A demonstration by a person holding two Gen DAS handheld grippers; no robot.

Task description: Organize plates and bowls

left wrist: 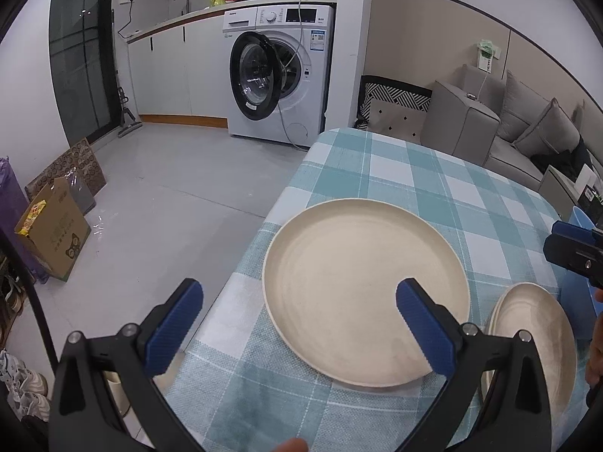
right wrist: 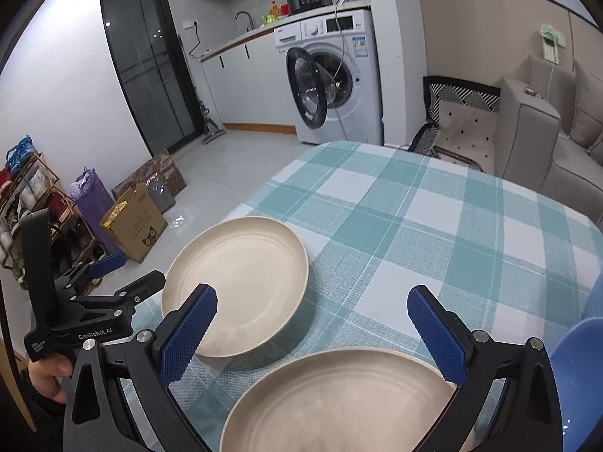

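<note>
Two cream plates lie on a table with a teal check cloth (left wrist: pixel 414 173). The left plate (left wrist: pixel 367 290) sits near the table's left edge. My left gripper (left wrist: pixel 301 320) is open above that plate's near left rim, with one finger over the plate and the other out past the table edge. The right plate (right wrist: pixel 339 403) lies low between the fingers of my open right gripper (right wrist: pixel 312 331), which holds nothing. In the right wrist view, the left plate (right wrist: pixel 237 282) is further off, with the left gripper (right wrist: pixel 143 267) beside it.
A blue object (right wrist: pixel 576 376) sits at the table's right edge next to the right plate (left wrist: pixel 535 342). Beyond the table are a washing machine (left wrist: pixel 279 75) with its door open, a grey sofa (left wrist: pixel 490 124) and a cushioned chair (right wrist: pixel 463 128). A cardboard box (left wrist: pixel 56 233) stands on the floor at left.
</note>
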